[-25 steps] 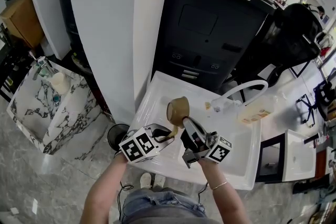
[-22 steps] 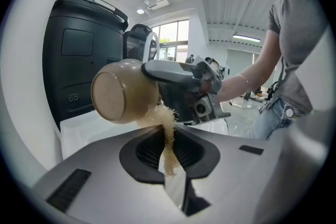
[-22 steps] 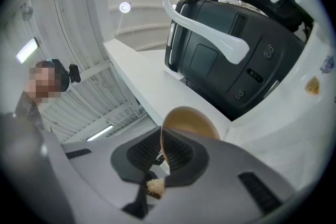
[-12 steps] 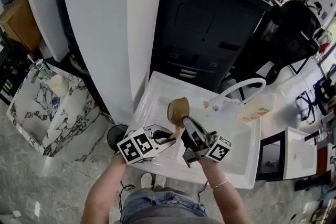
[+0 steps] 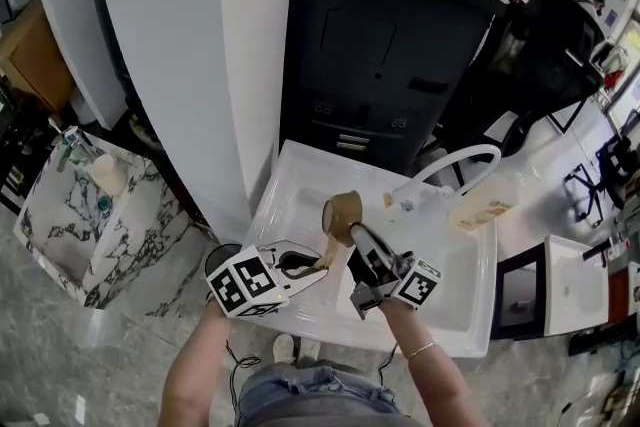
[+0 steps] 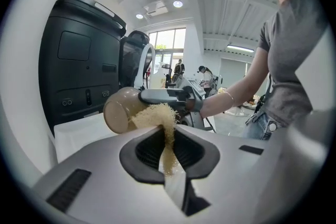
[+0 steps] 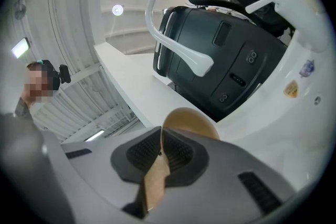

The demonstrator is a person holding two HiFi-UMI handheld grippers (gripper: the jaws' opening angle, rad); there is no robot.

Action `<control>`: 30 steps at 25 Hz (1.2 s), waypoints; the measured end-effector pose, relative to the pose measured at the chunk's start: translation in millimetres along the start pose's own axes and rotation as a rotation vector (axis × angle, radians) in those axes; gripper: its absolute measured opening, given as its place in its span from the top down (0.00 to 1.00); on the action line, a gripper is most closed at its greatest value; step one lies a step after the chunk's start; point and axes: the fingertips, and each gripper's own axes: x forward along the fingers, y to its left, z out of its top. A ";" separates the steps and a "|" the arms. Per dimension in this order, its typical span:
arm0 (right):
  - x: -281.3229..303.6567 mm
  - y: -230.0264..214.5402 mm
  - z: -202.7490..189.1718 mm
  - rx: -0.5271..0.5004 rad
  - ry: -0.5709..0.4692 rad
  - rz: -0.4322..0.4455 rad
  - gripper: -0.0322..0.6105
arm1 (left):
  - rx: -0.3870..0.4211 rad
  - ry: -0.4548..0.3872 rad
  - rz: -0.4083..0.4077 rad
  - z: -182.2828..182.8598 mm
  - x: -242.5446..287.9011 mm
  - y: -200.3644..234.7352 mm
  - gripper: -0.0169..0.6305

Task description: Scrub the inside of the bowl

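A tan bowl (image 5: 343, 213) hangs tipped on its side over the white sink (image 5: 455, 320). My right gripper (image 5: 357, 237) is shut on its rim; in the right gripper view the bowl (image 7: 192, 123) bulges just past the closed right gripper (image 7: 160, 157). My left gripper (image 5: 316, 265) is shut on a tan fibrous scrub pad (image 5: 324, 258). In the left gripper view the scrub pad (image 6: 155, 115) runs from the closed left gripper (image 6: 168, 157) up to the mouth of the bowl (image 6: 116, 110) and touches it. The bowl's inside is hidden.
A curved white faucet (image 5: 462, 163) arches over the sink's far right, with a pale yellowish bottle (image 5: 483, 212) beside it. A large black machine (image 5: 385, 45) stands behind the sink. A white pillar (image 5: 190, 35) rises at the left, with a marble basin (image 5: 60, 215) below.
My left gripper has drawn a little to the left with the scrub pad, which still reaches the bowl. The right gripper and the bowl have hardly moved.
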 end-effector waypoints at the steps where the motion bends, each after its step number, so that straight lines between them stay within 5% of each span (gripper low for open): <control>1: -1.4 -1.7 0.0 0.002 0.002 -0.005 0.91 | -0.004 -0.006 0.012 1.4 -4.8 3.2 0.91; 14: -10.1 14.5 -5.3 0.027 0.025 0.073 0.91 | 0.056 0.003 0.250 23.9 -33.0 79.2 0.91; 22: -17.3 29.8 -4.7 -0.003 0.049 0.148 0.91 | -0.013 0.040 0.153 11.8 -4.3 93.2 0.91; 30: -21.0 19.9 -13.9 -0.068 0.114 0.100 0.91 | -0.049 0.035 0.129 6.4 10.4 84.4 0.91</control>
